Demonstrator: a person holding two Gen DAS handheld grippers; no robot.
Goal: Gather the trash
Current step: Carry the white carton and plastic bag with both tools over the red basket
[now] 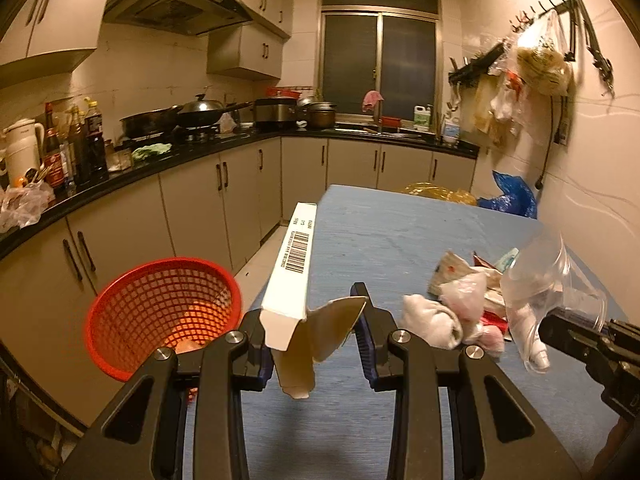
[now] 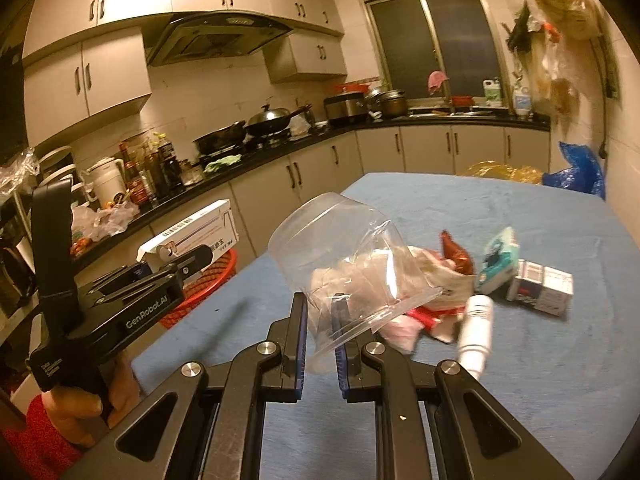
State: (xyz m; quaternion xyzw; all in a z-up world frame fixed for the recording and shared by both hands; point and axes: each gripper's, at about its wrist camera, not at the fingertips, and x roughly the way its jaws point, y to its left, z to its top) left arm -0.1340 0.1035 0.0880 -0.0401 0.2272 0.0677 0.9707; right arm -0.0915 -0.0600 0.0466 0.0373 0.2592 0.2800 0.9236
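The bench (image 1: pixel 400 232) carries a blue cover and fills the lower right of both views. A black worktop with cabinets runs along the left wall.

The red basket (image 1: pixel 160 312) stands off the bench's left edge, below and to the left of the left claw (image 1: pixel 316 344).

The left claw is closed on the open end of a long white box (image 1: pixel 290 264); the box's flaps sit between its blue pads, and the box extends forward and upward, away from the claw. A barcode with small print is on the box's side; the print is too small to read. In the right wrist view, the left claw body reads "GenRobot.AI", and the box (image 2: pixel 196 232) hangs above the basket (image 2: pixel 208 280).

The right claw (image 2: pixel 322 344) is nearly closed on the rim of a clear plastic cup (image 2: pixel 340 248). The cup tilts up and to the left from the claw, above the bench.

The trash pile (image 2: pixel 460 280) lies on the bench just beyond and to the right of the right claw: crumpled wrappers, a white tube (image 2: pixel 476 328), a teal packet (image 2: pixel 500 260), a small carton (image 2: pixel 540 288). Their labels are blurred.
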